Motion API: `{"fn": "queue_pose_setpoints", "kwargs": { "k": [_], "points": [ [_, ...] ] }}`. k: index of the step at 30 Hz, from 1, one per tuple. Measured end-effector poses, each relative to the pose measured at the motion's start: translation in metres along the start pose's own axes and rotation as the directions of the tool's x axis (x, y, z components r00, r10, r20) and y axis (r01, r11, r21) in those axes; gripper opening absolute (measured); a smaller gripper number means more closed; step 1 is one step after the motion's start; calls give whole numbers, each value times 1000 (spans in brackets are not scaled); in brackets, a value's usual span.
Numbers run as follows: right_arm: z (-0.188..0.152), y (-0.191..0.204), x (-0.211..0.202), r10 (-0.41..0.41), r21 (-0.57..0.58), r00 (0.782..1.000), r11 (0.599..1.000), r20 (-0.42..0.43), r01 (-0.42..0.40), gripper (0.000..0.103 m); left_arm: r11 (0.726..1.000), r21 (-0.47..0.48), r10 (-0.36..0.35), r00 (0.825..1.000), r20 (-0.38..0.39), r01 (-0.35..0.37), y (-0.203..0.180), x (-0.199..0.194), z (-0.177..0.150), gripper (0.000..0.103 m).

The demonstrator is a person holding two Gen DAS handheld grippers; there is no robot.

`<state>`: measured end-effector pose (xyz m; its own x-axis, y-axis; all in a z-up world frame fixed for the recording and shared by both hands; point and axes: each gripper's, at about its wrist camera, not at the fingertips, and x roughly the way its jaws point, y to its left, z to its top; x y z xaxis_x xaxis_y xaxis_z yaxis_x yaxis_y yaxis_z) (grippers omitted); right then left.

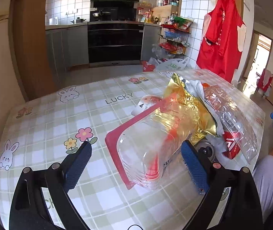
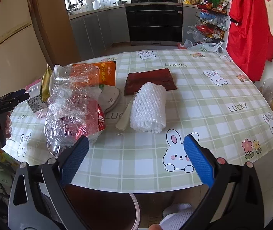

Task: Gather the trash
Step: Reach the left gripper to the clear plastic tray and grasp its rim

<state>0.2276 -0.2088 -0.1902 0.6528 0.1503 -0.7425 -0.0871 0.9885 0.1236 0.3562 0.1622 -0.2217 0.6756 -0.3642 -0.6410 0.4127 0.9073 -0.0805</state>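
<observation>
Both grippers (image 1: 136, 153) (image 2: 136, 149) open; trash pile (image 2: 75, 103) untouched.

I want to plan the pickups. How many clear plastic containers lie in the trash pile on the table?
2. One clear container lies between the open fingers of the left hand-held gripper; another clear container lies on the pile's right side. More may be hidden under the wrappers.

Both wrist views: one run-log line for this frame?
left hand-held gripper: open, straddling clear plastic bottle | right hand-held gripper: open, empty | white foam net: untouched on table
</observation>
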Motion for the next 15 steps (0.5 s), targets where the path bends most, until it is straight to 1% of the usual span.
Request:
{"fn": "queue_pose_setpoints", "kwargs": {
  "k": [2,5,8,10,11,15],
  "points": [
    [0,1,5,-5,-16,1000,1000,-9,5,97,1000,-2,-7,1000,-9,7,1,7,-1,92],
    [1,2,8,-8,-26,1000,1000,-14,7,97,999,-27,-45,999,-8,45,4,14,-5,92],
    [0,5,9,-2,-43,1000,999,-14,2,97,997,-51,-65,998,-8,65,6,21,-5,92],
    [0,8,9,-1,-59,1000,998,-13,0,97,995,-64,-77,997,-28,75,7,25,-4,90],
    [-1,9,8,-1,-65,1000,998,-12,0,97,994,-60,-89,995,-37,86,6,27,-5,88],
    [-2,9,8,-6,-70,1000,998,-17,5,97,995,-22,-95,993,-76,94,-4,34,-9,87]
  ]
}}
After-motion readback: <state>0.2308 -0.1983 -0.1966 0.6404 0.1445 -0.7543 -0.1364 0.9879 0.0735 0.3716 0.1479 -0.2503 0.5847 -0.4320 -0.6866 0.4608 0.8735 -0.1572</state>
